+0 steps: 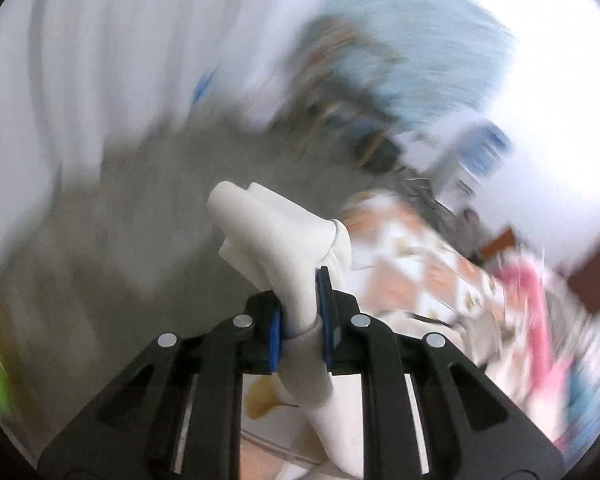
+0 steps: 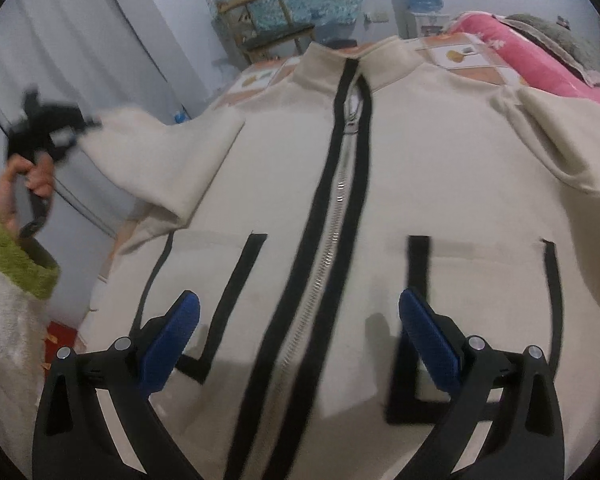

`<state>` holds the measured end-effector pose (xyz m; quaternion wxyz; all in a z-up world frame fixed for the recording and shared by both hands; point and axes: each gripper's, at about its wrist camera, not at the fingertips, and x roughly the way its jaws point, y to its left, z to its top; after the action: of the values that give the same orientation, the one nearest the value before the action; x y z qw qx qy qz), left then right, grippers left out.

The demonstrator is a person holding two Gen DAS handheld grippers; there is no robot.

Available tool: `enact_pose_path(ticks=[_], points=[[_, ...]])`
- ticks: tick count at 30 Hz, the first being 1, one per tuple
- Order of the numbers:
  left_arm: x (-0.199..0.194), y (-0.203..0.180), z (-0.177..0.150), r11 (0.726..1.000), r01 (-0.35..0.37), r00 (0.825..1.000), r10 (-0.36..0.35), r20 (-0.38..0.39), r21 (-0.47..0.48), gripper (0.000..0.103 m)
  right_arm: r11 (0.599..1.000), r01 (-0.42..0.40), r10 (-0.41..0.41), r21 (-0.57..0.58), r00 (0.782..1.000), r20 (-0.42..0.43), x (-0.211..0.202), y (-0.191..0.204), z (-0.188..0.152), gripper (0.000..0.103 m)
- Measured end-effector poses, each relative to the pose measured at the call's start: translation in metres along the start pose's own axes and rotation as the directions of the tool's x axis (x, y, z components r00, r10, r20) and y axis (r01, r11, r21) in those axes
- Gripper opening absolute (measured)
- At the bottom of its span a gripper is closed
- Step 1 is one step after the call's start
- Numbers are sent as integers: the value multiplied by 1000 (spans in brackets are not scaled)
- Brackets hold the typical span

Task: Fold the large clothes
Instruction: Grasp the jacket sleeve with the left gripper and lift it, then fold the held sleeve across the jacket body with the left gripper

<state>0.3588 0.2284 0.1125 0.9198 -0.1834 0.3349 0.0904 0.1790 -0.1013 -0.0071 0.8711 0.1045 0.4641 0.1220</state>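
Jacket (image 2: 440, 168): cream, soft, flat; black trim, metal zip (image 2: 332, 236).
Left tool (image 1: 300, 320): clamps bunched sleeve (image 1: 268, 232).
Right tool (image 2: 296, 344): wide, empty.

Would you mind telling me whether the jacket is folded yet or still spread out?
Mostly spread. The jacket lies flat, front up, zipped; only one sleeve is lifted, pinched in the left gripper. The right gripper hovers open.
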Motion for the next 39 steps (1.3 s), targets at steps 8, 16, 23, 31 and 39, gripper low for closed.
enact_pose_path(ticks=[8,16,23,31,39], points=[[-80,-200,-61,881,231,972,-222,-71,412,23,994,26,-32,103,998,54,-46,-50,-12,97],[-83,-243,-165,819,323,941,-223,-255,475,76,985,100,-100,140,995,-10,-49,-89,-33,97],[-43,-199,-196,881,261,939,-137,-315,395,85,987,138,-132,82,989,-68,-34,-93,-34,97],[-13,-176,-210,882,74,950,79,-301,465,85,987,163,-163,2,983,-88,-24,-91,-31,97],[-12,-169,-218,882,65,947,92,-307,467,85,966,232,-244,-111,963,-114,-17,-80,-35,97]])
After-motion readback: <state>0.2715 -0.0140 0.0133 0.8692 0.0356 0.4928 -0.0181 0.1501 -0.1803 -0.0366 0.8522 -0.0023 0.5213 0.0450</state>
